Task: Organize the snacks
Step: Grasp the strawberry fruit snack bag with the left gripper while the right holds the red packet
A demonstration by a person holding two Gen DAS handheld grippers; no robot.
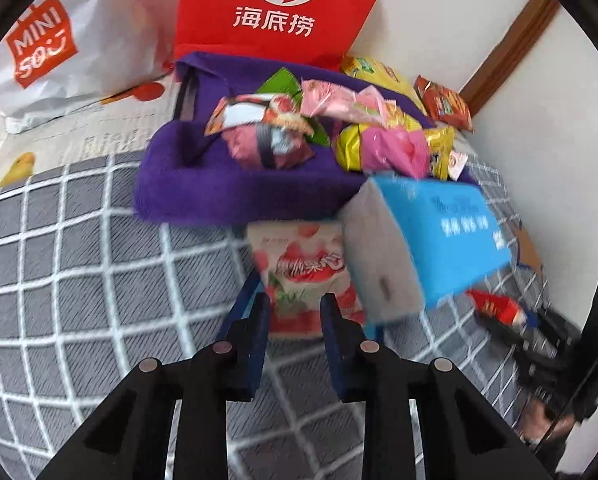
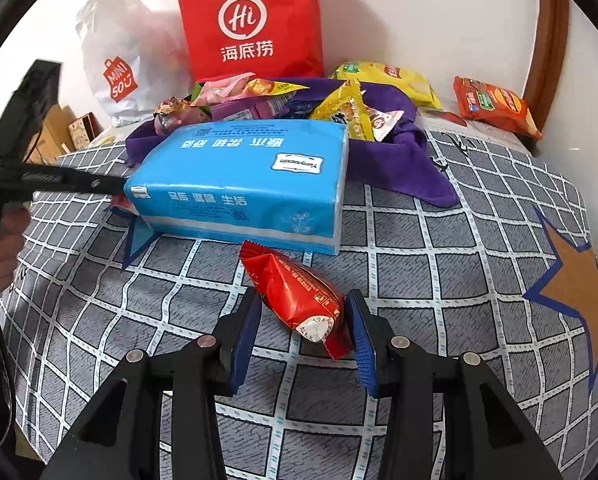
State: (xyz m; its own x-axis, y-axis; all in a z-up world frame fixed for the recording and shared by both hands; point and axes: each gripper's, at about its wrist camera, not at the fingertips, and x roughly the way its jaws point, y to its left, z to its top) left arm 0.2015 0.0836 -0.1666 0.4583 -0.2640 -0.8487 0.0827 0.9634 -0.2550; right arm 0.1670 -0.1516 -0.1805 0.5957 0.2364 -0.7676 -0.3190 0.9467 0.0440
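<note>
A: What is nearest to the right gripper (image 2: 303, 330)?

B: A red packet (image 2: 299, 296) lies on the checked cloth (image 2: 439, 264), between the two blue fingers (image 2: 245, 334). The jaws stand apart; I cannot tell if they touch the wrapper.

A: And the left gripper (image 1: 295, 320)?

B: Its jaws are apart too, holding nothing. Just ahead lies a white-pink pouch (image 1: 299, 276), next to the blue tissue pack (image 1: 439, 236).

A: What is behind the tissue pack?

B: A purple cloth (image 1: 203, 176) with a heap of snacks (image 1: 323, 132) on it, pink, yellow and green bags. At its right side, near the wall, a yellow bag (image 2: 399, 78) and an orange bag (image 2: 495, 106) lie apart from the heap.

A: And farthest?

B: A red paper bag (image 2: 255, 20) and a white bag (image 2: 119, 68) stand against the wall.
</note>
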